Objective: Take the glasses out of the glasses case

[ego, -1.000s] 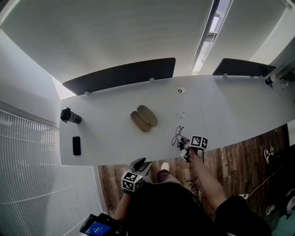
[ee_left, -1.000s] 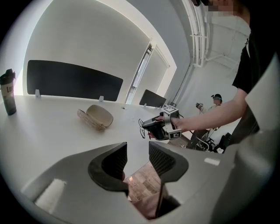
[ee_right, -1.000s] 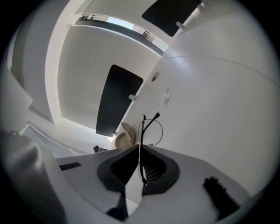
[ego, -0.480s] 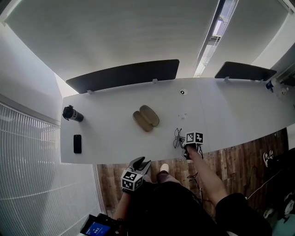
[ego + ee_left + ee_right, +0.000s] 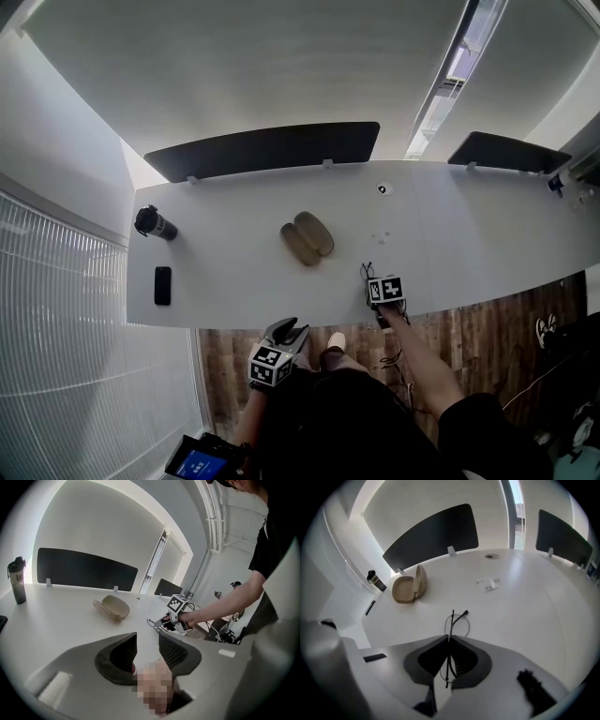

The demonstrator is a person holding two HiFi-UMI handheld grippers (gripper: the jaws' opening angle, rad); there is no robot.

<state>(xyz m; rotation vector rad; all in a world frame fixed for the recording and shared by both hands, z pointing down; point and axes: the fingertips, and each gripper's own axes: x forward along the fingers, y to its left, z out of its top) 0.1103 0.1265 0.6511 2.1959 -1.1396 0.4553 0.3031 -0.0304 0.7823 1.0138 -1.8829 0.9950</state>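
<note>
Over tabletop (image 5: 520,597), right tool's (image 5: 449,641) just-loosening jaws pinch glasses (image 5: 453,623).

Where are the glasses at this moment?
The glasses are pinched in the right hand-held gripper at the near edge of the table, right of centre in the head view, with the open case to their left.

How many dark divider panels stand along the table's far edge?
2. One long divider panel stands behind the open glasses case; the second panel stands further right along the same edge. Others may lie outside the frame.
</note>
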